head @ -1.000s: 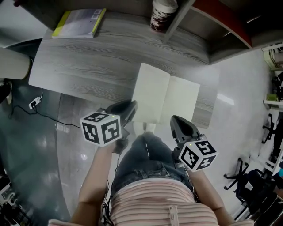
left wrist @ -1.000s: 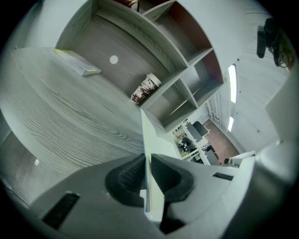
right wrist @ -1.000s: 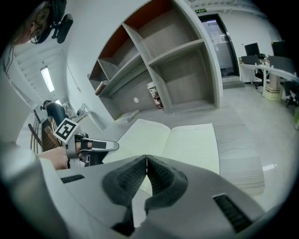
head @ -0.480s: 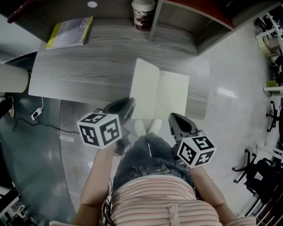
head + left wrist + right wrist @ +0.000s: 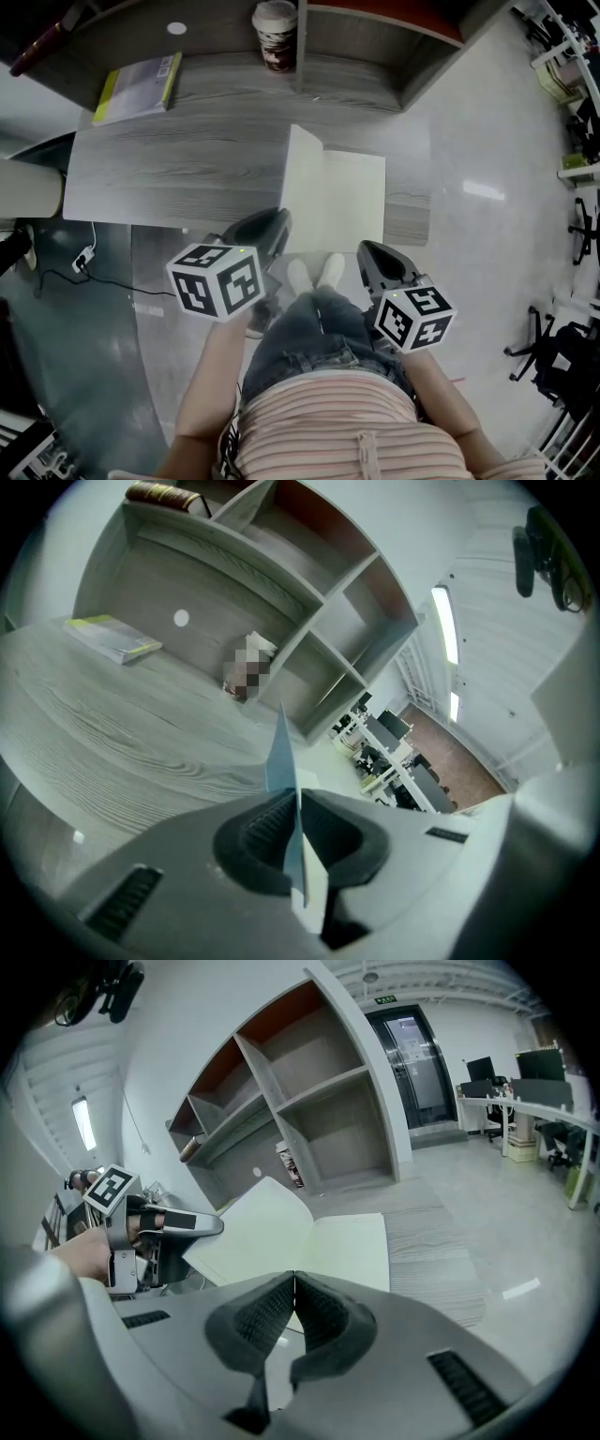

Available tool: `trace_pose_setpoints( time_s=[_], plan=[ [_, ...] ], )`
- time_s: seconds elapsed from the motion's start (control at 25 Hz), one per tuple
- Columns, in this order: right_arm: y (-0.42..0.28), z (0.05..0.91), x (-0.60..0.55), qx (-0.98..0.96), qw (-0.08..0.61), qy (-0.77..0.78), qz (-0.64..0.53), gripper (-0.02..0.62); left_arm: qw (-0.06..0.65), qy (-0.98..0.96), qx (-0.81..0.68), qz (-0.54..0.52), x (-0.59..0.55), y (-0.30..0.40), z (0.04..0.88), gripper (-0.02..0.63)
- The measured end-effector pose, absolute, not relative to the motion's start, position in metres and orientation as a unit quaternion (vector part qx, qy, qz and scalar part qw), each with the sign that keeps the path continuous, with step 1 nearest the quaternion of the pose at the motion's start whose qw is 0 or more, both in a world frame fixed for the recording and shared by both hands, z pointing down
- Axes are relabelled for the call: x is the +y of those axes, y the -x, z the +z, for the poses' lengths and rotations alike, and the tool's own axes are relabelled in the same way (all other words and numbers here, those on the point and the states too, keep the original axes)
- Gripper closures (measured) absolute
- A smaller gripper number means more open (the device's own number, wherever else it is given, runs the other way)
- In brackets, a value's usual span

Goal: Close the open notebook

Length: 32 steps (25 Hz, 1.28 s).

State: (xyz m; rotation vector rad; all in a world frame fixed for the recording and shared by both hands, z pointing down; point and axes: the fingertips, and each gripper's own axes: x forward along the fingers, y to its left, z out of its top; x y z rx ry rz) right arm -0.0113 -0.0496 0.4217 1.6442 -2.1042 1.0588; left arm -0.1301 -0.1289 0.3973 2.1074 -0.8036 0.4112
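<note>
An open notebook (image 5: 352, 202) with blank cream pages lies at the near edge of the grey wooden desk (image 5: 187, 159). Its left leaf (image 5: 302, 183) stands tilted up off the desk, and its right page lies flat. My left gripper (image 5: 278, 223) is shut on the near edge of that raised leaf (image 5: 281, 752); its jaws have just been closing, with the leaf between them. In the left gripper view the leaf runs edge-on between the pads of the left gripper (image 5: 292, 808). My right gripper (image 5: 367, 251) is shut with nothing in it, just short of the notebook (image 5: 328, 1241).
A yellow-edged book (image 5: 136, 86) lies at the desk's far left. A paper cup (image 5: 275, 35) stands at the back beside the shelf unit (image 5: 375, 37). The person's legs and shoes (image 5: 314, 272) are below the desk edge. A cable (image 5: 84, 258) lies on the floor at left.
The notebook's left leaf, flat on the desk a second ago, now stands tilted up. The left gripper has risen with it and shifted towards the spine.
</note>
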Motion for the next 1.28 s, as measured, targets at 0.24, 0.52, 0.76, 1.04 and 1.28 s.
trace_pose_setpoints(
  time_s=[0.24,0.52,0.76,1.04,1.28],
  plan=[
    [0.002,0.423,-0.043,-0.720,0.129,-0.573,0.368,0.586,0.401,-0.843,-0.312,0.180,-0.121,0.105,0.389,0.577],
    [-0.009,0.425,-0.037,-0.713,0.125,-0.582,0.371,0.586,0.388,-0.851,-0.297,0.192,-0.114,0.079,0.384,0.577],
    [-0.023,0.427,-0.032,-0.704,0.121,-0.591,0.375,0.586,0.380,-0.857,-0.282,0.205,-0.107,0.059,0.385,0.577],
    [-0.039,0.428,-0.029,-0.695,0.114,-0.600,0.379,0.586,0.378,-0.860,-0.261,0.220,-0.101,0.036,0.390,0.575],
    [-0.054,0.431,-0.026,-0.686,0.110,-0.608,0.385,0.586,0.373,-0.862,-0.245,0.240,-0.095,0.016,0.398,0.575]
  ],
)
